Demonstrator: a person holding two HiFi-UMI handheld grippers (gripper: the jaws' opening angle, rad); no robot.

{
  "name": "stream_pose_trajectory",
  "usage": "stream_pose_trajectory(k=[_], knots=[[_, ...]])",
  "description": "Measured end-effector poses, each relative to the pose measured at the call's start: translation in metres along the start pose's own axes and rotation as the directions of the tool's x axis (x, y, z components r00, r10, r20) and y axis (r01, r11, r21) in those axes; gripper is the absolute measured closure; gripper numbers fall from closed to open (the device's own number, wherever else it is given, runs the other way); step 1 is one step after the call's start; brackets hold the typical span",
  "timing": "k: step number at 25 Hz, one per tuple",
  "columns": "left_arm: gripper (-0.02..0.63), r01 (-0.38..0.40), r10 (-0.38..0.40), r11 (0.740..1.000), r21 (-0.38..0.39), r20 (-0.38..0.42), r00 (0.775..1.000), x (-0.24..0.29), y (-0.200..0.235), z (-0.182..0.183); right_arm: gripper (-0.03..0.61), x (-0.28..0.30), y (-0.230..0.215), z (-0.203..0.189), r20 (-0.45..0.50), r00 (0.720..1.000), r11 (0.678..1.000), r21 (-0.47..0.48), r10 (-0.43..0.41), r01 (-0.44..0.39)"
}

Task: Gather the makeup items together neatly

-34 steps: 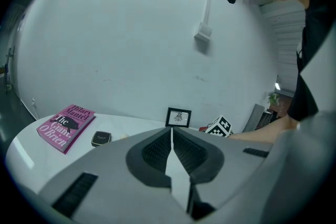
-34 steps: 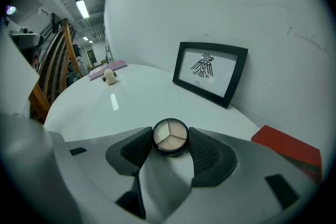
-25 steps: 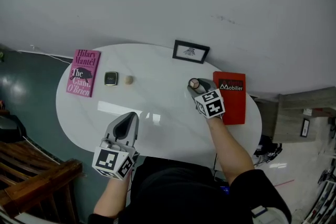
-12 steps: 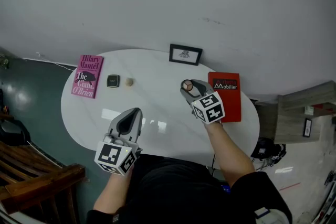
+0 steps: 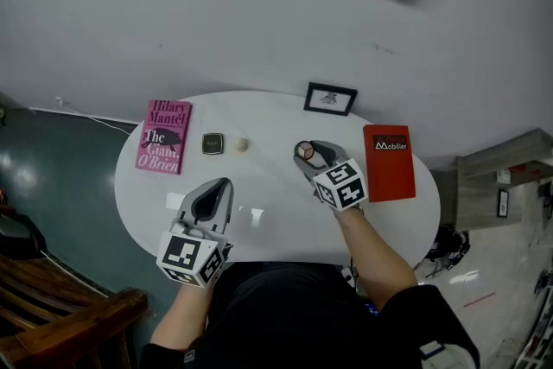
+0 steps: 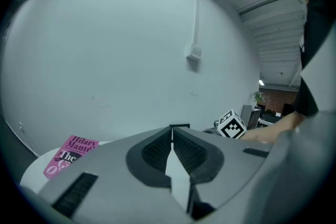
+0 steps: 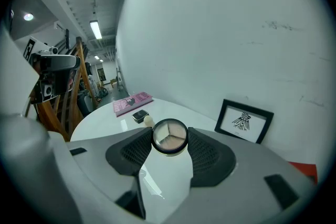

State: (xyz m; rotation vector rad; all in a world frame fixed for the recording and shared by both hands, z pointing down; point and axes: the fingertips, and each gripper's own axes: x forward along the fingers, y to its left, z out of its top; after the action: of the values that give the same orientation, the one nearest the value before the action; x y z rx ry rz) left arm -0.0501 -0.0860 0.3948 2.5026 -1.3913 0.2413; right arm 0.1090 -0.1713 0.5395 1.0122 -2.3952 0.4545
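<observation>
My right gripper is shut on a round black-rimmed makeup compact with beige powder, held above the middle of the white oval table. A small dark square compact and a small beige round item lie side by side at the table's left, well left of the held compact. My left gripper hovers over the table's near left part, jaws shut with nothing between them.
A pink book lies at the table's left edge, next to the square compact. A red book lies at the right. A black-framed picture stands at the back against the white wall. A wooden chair stands lower left.
My right gripper has lifted the round compact off the table beside the red book and carried it left toward the table's middle. My left gripper has shifted slightly, still shut.
</observation>
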Motion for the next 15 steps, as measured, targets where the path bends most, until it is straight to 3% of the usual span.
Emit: stream_pose_trajectory(k=[8,15], knots=[[0.592,0.043,-0.042,0.998,0.041,-0.008,0.999,-0.040,0.087,0.001,0.376,0.045,0.050,0.025,-0.007,0.997,0.996,0.044,-0.082,0.082],[0.592,0.054,-0.054,0.999,0.001,-0.015,0.998,-0.043,0.115,-0.002,0.376,0.068,0.057,0.016,-0.059,0.994,0.993,0.075,-0.090,0.094]])
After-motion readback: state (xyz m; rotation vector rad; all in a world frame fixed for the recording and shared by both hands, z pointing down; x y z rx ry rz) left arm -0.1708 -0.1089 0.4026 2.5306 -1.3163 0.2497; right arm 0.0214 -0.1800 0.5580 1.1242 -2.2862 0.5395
